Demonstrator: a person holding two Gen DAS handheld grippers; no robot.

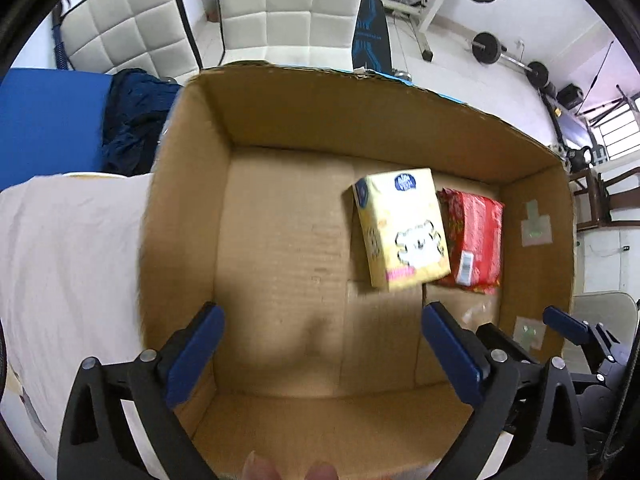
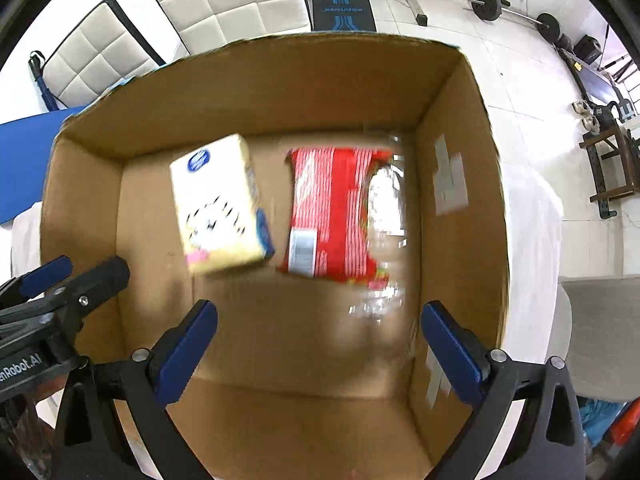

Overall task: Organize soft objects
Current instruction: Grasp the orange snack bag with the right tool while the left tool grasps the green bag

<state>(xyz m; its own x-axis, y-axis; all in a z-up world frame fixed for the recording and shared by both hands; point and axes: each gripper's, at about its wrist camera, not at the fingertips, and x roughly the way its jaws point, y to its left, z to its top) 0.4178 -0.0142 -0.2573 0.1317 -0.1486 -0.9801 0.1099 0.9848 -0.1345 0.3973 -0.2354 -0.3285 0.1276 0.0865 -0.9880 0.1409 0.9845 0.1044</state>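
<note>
An open cardboard box (image 1: pixel 280 120) (image 2: pixel 260 80) fills both views. Inside lie a yellow tissue pack (image 1: pixel 400 228) (image 2: pixel 220 204) and, to its right, a red packet (image 1: pixel 474 236) (image 2: pixel 332 212), blurred in the right wrist view. A clear plastic wrapper (image 2: pixel 384 216) lies beside the red packet. My left gripper (image 1: pixel 322 348) is open and empty above the box floor, left of the packs. My right gripper (image 2: pixel 318 344) is open and empty above the box, in front of the red packet. The right gripper shows in the left wrist view (image 1: pixel 568 326); the left gripper shows in the right wrist view (image 2: pixel 60 276).
The box stands on a white cloth (image 1: pixel 68 248). A blue mat (image 1: pixel 48 120) and dark blue fabric (image 1: pixel 136 120) lie behind on the left. White padded panels (image 1: pixel 288 4), a weight bench (image 2: pixel 342 4) and barbells (image 2: pixel 516 12) stand on the tiled floor beyond.
</note>
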